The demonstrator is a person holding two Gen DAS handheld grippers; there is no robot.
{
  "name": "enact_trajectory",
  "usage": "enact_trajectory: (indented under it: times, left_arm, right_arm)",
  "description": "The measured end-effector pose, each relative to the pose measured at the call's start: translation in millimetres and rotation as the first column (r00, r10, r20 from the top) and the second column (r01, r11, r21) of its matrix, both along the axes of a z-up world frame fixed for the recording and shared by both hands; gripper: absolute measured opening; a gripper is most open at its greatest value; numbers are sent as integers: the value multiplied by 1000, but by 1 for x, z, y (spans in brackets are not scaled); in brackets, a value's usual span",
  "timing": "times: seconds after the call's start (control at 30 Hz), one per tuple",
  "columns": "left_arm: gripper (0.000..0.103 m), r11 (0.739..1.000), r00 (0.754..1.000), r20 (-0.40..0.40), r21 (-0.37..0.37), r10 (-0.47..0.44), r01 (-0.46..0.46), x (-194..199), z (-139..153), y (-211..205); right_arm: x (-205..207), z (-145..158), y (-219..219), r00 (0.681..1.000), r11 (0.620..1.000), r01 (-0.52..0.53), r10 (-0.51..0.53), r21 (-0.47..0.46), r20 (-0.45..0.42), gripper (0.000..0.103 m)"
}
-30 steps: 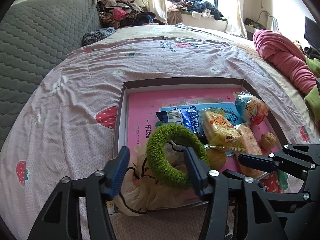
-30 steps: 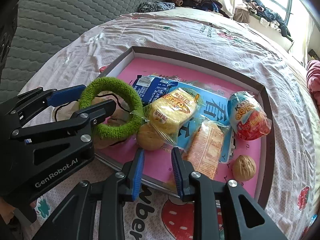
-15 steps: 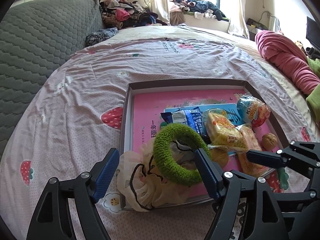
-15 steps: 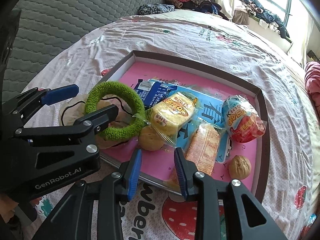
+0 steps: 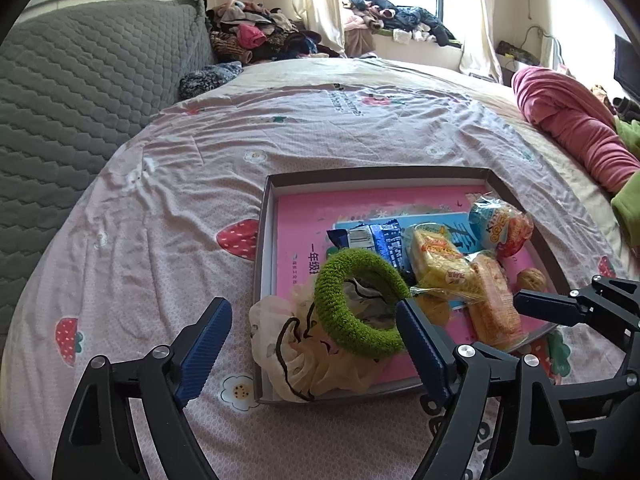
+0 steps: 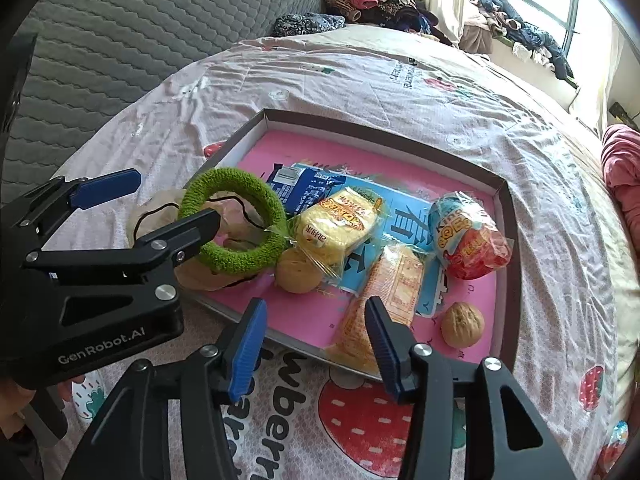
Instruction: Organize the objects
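While your left gripper (image 5: 312, 344) hangs with its jaws spread wide and nothing between them, just short of the tray's near left corner, treat the green scrunchie (image 5: 360, 300) as the likely pick: it lies ahead of the tips, leaning on the cream scrunchie (image 5: 296, 344) that spills over the tray (image 5: 262, 264) wall. For a clean take, I would straddle one side of the green ring instead of the whole hoop, and come in high enough that the lower finger misses the cream fabric and the wall. Right of the ring, a round bun (image 6: 298, 272) and a yellow cake packet (image 6: 336, 228) press against it, with a blue wrapper (image 6: 306, 192) behind, so a careless lift could drag them. Further right, your right gripper (image 6: 316, 340) is also spread and empty, its tips flanking the near end of an orange wafer packet (image 6: 390, 292) that overhangs the tray edge. Beyond its right finger sit a walnut (image 6: 462, 324) and a foil egg toy (image 6: 468, 236), well clear.
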State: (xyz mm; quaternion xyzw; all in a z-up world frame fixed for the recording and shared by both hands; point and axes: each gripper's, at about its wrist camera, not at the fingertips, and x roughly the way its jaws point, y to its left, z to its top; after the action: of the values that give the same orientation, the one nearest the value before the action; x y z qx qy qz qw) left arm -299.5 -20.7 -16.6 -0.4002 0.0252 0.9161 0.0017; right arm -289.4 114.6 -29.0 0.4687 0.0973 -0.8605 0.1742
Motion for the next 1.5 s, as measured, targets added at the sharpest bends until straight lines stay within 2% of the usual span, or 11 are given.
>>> enact_trajectory:
  times: [0.1, 0.2, 0.57, 0.9, 1.0, 1.03, 1.1, 1.5]
  left_arm:
    - [88, 1000, 1000, -10, -12, 0, 0, 5, 6, 0]
    - [103, 1000, 1000, -21, -6, 6, -6, 11, 14, -1]
    - [103, 1000, 997, -74, -11, 13, -14, 45, 51, 1]
    - [103, 999, 992, -127, -18, 23, -26, 88, 96, 2]
    - [103, 999, 990, -139, -20, 23, -26, 102, 107, 2]
    - [103, 999, 989, -146, -22, 22, -25, 109, 112, 4]
    - [103, 999, 987, -158, -27, 21, -25, 120, 120, 5]
    - [103, 999, 979, -201, -39, 14, -22, 184, 153, 11]
  right_arm:
    - [4, 5, 5, 1000, 1000, 13, -13, -13, -7, 53]
    - [10, 13, 9, 1000, 999, 22, -22, -27, -14, 53]
    - [41, 53, 24, 996, 997, 46, -50, -58, -70, 56]
    - [80, 103, 36, 985, 993, 72, -86, -96, -149, 80]
    - [94, 113, 42, 982, 990, 83, -100, -111, -161, 84]
    - [99, 116, 44, 981, 990, 86, -105, -116, -164, 87]
    - [109, 123, 48, 980, 987, 86, -108, -137, -166, 103]
    - [162, 163, 70, 962, 979, 120, -156, -166, -223, 103]
